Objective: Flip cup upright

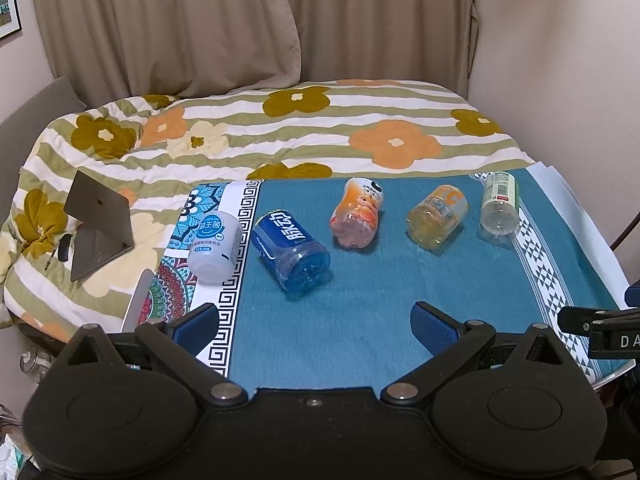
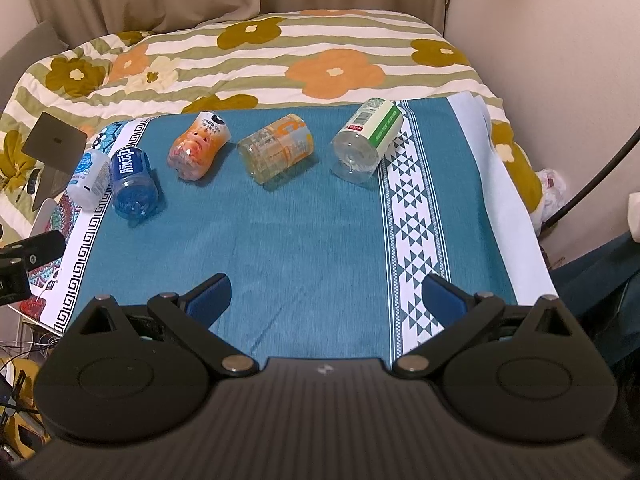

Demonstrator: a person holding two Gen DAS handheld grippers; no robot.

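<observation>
Several cut bottle cups lie on their sides in a row on the teal cloth [image 1: 360, 320], bases toward me: a white cup [image 1: 214, 250] [image 2: 88, 178], a blue cup [image 1: 292, 250] [image 2: 132, 180], an orange-pink cup [image 1: 358, 214] [image 2: 198, 146], a yellow-orange cup [image 1: 438, 216] [image 2: 276, 146] and a clear cup with a green label [image 1: 500, 210] [image 2: 366, 140]. My left gripper [image 1: 316, 328] is open and empty, near the front edge below the blue cup. My right gripper [image 2: 326, 300] is open and empty, well in front of the row.
The cloth covers a table [image 2: 516, 208] against a bed with a flowered quilt [image 1: 280, 136]. A dark stand [image 1: 96, 224] sits on the quilt at the left. A wall [image 2: 560, 60] is at the right. The right gripper shows at the left wrist view's right edge [image 1: 600, 328].
</observation>
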